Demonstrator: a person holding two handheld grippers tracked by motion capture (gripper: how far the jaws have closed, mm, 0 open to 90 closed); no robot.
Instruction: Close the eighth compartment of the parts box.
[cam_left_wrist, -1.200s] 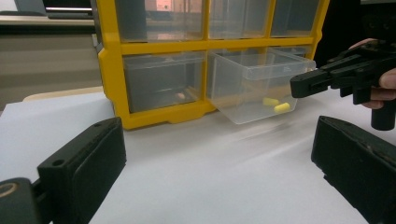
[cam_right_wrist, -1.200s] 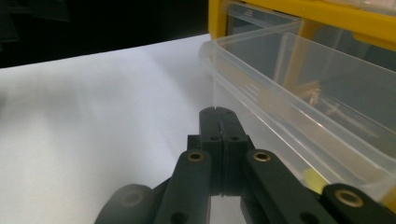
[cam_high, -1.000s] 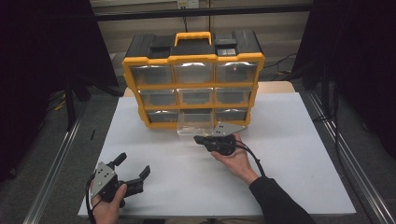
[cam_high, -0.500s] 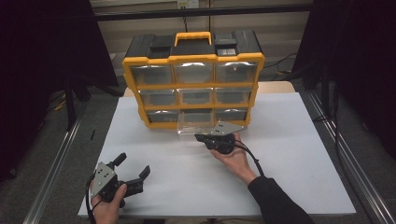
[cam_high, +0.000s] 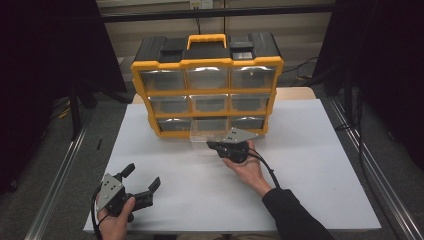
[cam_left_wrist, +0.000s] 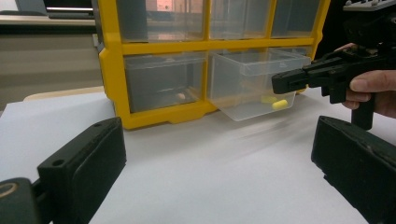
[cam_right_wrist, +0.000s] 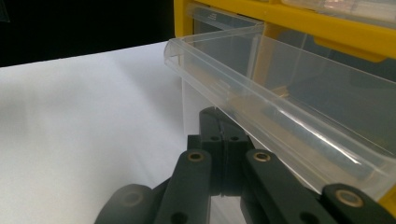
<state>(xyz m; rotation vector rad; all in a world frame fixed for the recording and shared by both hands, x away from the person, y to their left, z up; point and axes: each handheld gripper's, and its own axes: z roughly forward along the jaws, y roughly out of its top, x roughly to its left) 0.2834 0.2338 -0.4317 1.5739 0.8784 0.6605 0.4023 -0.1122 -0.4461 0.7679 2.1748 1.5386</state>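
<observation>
At the left of the high view, the left tool (cam_high: 141, 181) sits low over the near part of the white surface (cam_high: 310, 150), held in the person's left hand (cam_high: 116, 224). Its two black jaws are spread wide with nothing between them, and they point toward the yellow drawer cabinet (cam_high: 206, 82), which is well apart from them. In the left gripper view the same jaws rise at both bottom corners with bare white surface between.

In the middle stands the cabinet, yellow-framed with a black top and a yellow handle, holding three rows of clear drawers. The bottom middle drawer (cam_high: 204, 136) is pulled partly out and tilts down at its front, with the lower front edge near the surface. In the left gripper view, small yellow pieces (cam_left_wrist: 279, 104) lie inside it near the front wall, and the drawer to its left holds one small pale piece (cam_left_wrist: 180, 96).

Right of centre, the right tool (cam_high: 214, 145) is held in the person's right hand (cam_high: 246, 164), a dark sleeve behind it. Its jaws are pressed together, and their tips meet the front of the open drawer. In the right gripper view the closed jaws lie right under the clear front lip of the drawer (cam_right_wrist: 261, 107); whether they pinch the plastic I cannot tell.
</observation>
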